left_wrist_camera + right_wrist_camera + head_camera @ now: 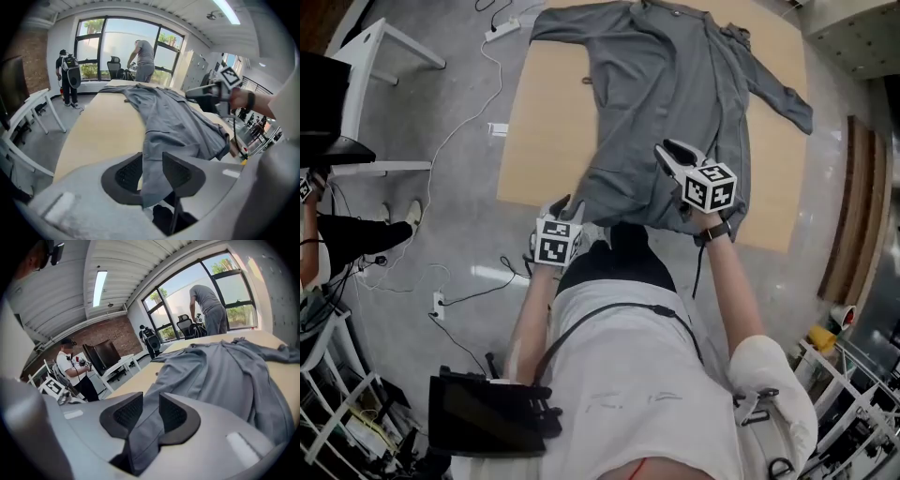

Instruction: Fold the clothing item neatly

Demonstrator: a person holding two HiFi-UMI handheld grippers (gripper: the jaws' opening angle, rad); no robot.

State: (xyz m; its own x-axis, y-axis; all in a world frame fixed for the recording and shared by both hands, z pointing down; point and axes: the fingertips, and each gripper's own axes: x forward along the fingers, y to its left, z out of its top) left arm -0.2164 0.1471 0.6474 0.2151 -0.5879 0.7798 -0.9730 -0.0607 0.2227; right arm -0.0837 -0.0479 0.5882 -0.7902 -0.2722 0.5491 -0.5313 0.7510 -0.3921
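Garment (675, 103): flat on surface (544, 122), hem (623, 208) near for fold.
L hand-held gripper (152, 164): spread, hem loose btw jaws.
R hand-held gripper (150, 401): pinching hem, lifted.

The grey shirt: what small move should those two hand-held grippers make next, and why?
Probably close both on the cloth. The shirt lies on the table with its near hem hanging over the edge, and that hem sits between the jaws of the left hand-held gripper and the right hand-held gripper. The left's jaws stand apart, so nothing there is pinched yet.
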